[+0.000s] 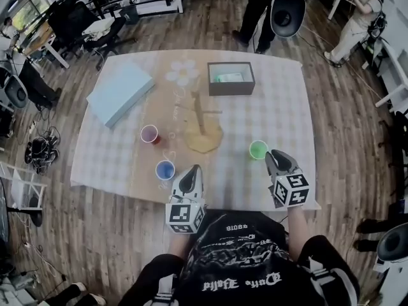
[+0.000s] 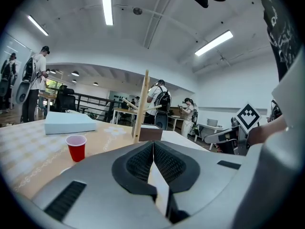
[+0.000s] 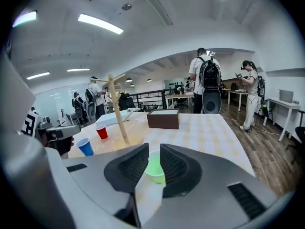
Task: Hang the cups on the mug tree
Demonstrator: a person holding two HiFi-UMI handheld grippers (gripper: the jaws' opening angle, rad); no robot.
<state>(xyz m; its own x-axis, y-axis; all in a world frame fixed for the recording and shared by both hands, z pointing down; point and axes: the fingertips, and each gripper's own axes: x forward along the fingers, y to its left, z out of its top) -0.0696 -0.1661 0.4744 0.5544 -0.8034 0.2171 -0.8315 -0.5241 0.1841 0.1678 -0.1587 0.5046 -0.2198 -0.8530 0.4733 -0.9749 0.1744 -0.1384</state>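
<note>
**Head view:** A white checked tabletop (image 1: 287, 94) carries a bare wooden mug tree (image 1: 201, 116) on a rounded wooden base at its centre. A red plastic cup (image 1: 149, 134) stands upright just left of the base. A blue plastic cup (image 1: 165, 169) stands nearer the person, and a green plastic cup (image 1: 258, 150) stands to the right of the base. None of the cups hangs on the tree. A dark brown open box (image 1: 231, 78) lies beyond the tree, and a flat pale blue box (image 1: 120, 92) lies at far left. The left claw (image 1: 193, 171) hovers just right of the blue cup. The right claw (image 1: 274, 155) sits just beside the green cup, on its near right side.

**Left gripper view:** The left claw's ribbed pads are pressed together with nothing between them. The red cup stands ahead to the left on the tabletop. Beyond the claw, the mug tree's upright post rises in front of the dark box, with the pale blue box farther left. The other gripper's marker cube shows at right.

**Right gripper view:** The right claw's pads are spread. The green cup stands upright on the tabletop, seen in the gap between them, and the pads do not press on it. The tree, the red cup and the blue cup stand to the left, and the dark box lies straight ahead.
</note>
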